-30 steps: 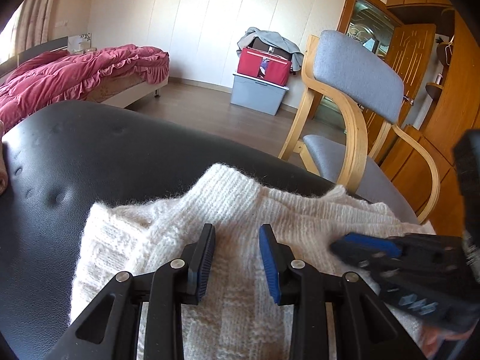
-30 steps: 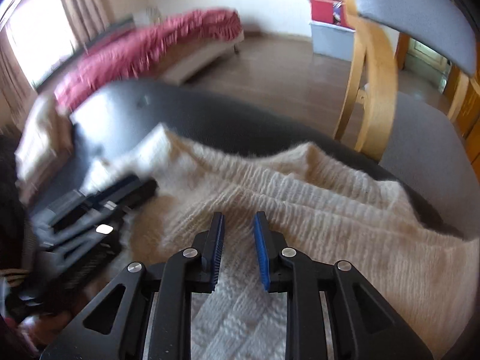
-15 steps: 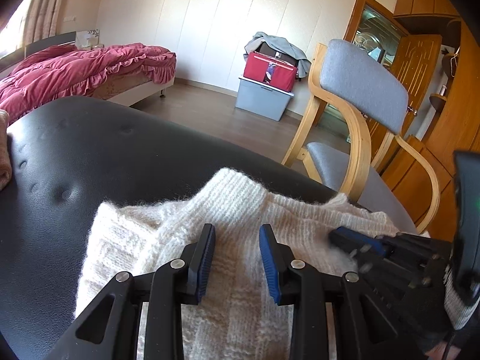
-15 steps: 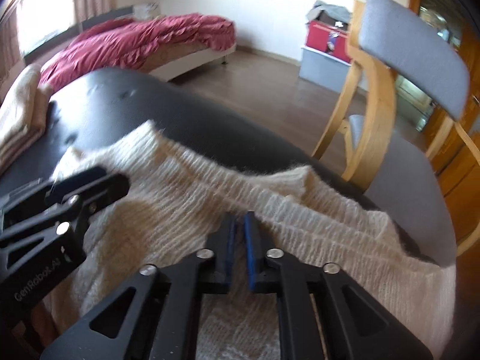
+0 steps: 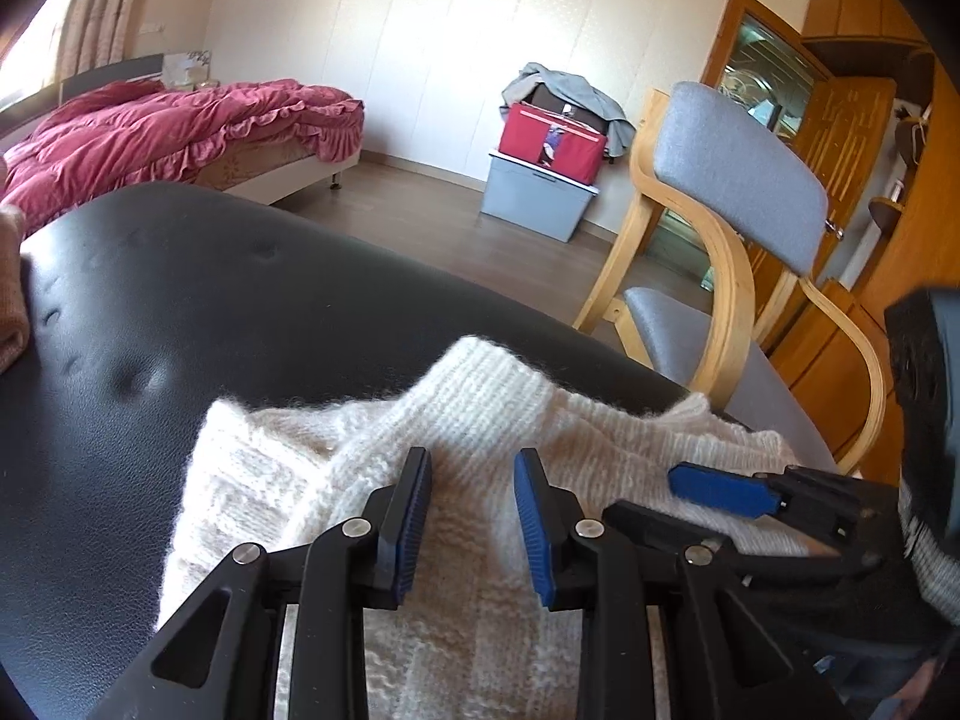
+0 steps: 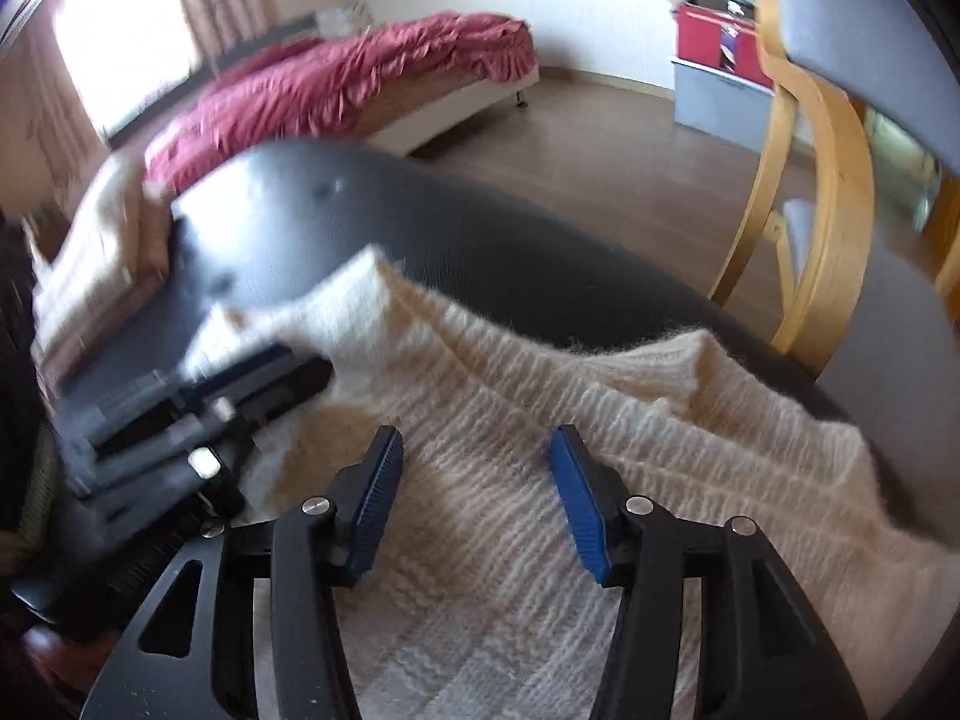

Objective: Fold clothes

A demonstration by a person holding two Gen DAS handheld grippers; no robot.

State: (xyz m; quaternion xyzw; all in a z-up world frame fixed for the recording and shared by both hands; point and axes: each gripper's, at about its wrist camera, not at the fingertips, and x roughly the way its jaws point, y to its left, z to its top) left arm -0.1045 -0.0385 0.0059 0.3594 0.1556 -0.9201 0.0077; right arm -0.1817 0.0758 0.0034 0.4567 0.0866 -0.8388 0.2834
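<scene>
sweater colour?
Cream-white knit sweater; clearest in the left wrist view.

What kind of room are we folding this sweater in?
Most likely a bedroom in a home: a bed with a red quilt, storage boxes against the wall, and a wooden armchair beside the black padded surface holding the sweater.

Black padded bench carries a cream sweater spread near its front edge, folded beige cloth at the far left end.
</scene>
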